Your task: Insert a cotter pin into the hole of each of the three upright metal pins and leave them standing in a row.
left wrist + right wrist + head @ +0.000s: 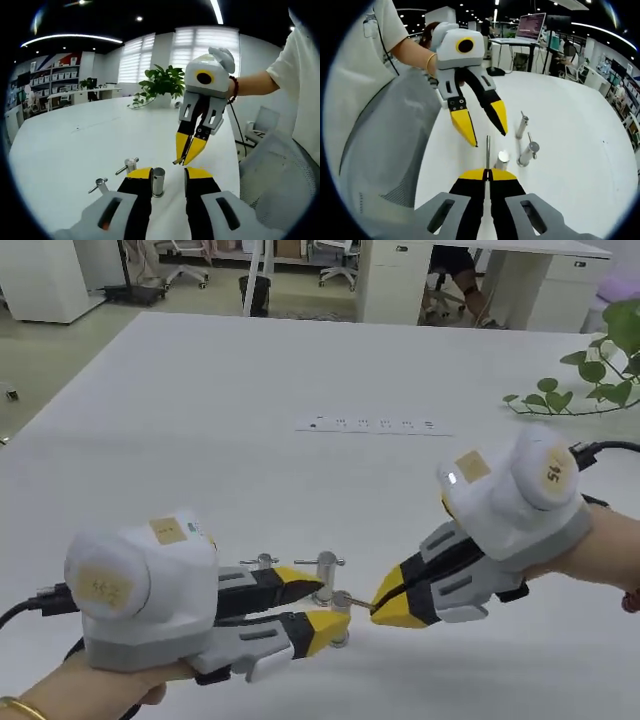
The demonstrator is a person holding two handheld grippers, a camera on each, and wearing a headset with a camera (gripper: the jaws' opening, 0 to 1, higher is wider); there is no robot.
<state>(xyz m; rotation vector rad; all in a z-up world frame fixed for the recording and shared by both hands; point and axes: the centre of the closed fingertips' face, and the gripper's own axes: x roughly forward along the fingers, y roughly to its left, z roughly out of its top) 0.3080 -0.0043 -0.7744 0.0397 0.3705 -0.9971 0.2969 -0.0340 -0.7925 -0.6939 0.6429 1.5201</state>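
Note:
Three upright metal pins stand close together on the white table (200,440). Two carry cotter pins: one (327,568) (131,165) (528,152) and one (263,562) (101,185) (522,125). The bare pin (158,181) (502,160) (341,635) stands between the fingers of my open left gripper (318,606) (170,174) (487,135), close to one finger; I cannot tell if they touch. My right gripper (383,606) (488,174) (187,155) is shut on a cotter pin (352,600) (488,147) (177,161), whose free end points toward the bare pin from a short way off.
A white power strip (370,424) lies at mid-table. A potted plant (590,380) (160,85) sits at the far right edge. Office chairs and desks stand beyond the table. The person's body is close behind both grippers.

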